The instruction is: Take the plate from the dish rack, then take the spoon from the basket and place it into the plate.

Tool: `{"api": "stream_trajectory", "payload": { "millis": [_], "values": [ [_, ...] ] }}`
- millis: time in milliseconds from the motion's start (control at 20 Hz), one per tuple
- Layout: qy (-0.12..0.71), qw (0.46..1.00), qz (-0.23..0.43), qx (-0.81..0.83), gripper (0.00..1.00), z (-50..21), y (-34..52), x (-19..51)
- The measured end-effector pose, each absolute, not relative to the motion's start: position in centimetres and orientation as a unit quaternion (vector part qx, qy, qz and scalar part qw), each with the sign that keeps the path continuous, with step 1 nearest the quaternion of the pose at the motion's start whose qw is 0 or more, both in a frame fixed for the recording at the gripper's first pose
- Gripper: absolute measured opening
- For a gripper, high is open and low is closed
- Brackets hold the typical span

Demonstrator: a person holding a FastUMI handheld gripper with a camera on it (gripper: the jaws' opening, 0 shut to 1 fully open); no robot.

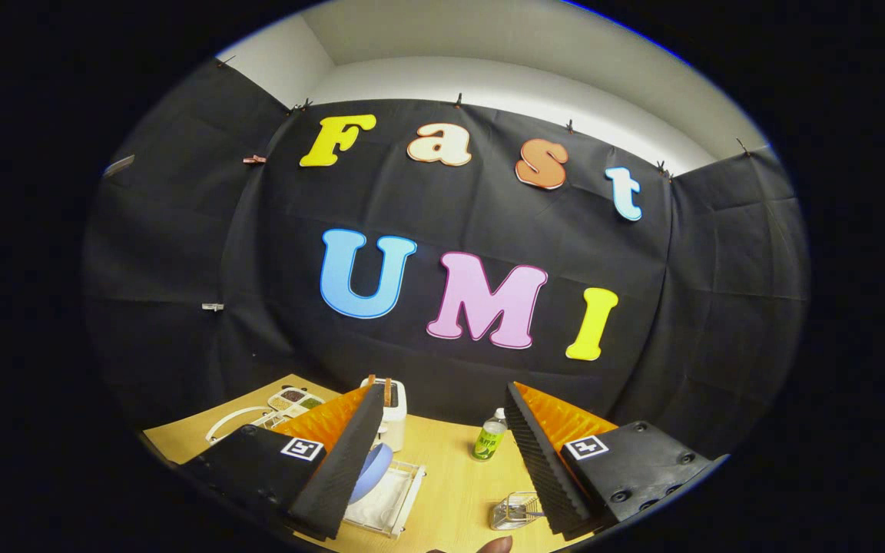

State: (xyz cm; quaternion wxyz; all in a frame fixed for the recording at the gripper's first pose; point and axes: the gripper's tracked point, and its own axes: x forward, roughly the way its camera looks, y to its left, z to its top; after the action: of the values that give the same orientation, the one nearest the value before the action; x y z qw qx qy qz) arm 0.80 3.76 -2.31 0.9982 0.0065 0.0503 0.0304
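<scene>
The tongs [442, 453] hang above the counter [450, 491] with their fingers wide apart, gripping nothing. Just ahead of the left finger a dish rack [389, 499] sits on the counter, and a plate [372, 470] stands in it, tilted. Behind the rack, toward the far edge, stands a toaster [392, 411]. At the far left corner lies a tray [289, 403]. A bottle [490, 439] stands between the fingers, near the far edge. A wire basket [515, 511] sits just beside the right finger, nearer than the bottle.
</scene>
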Motion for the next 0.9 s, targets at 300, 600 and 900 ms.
{"api": "stream_trajectory", "payload": {
  "millis": [300, 600, 900],
  "values": [
    [0.118, 0.990, 0.071, 0.008, 0.98, -6.1, 7.1, 3.5],
    [0.271, 0.958, 0.083, 0.041, 0.98, -15.2, 10.5, 5.3],
    [0.411, 0.906, 0.054, 0.082, 0.98, -25.4, 13.1, 6.9]
  ]
}}
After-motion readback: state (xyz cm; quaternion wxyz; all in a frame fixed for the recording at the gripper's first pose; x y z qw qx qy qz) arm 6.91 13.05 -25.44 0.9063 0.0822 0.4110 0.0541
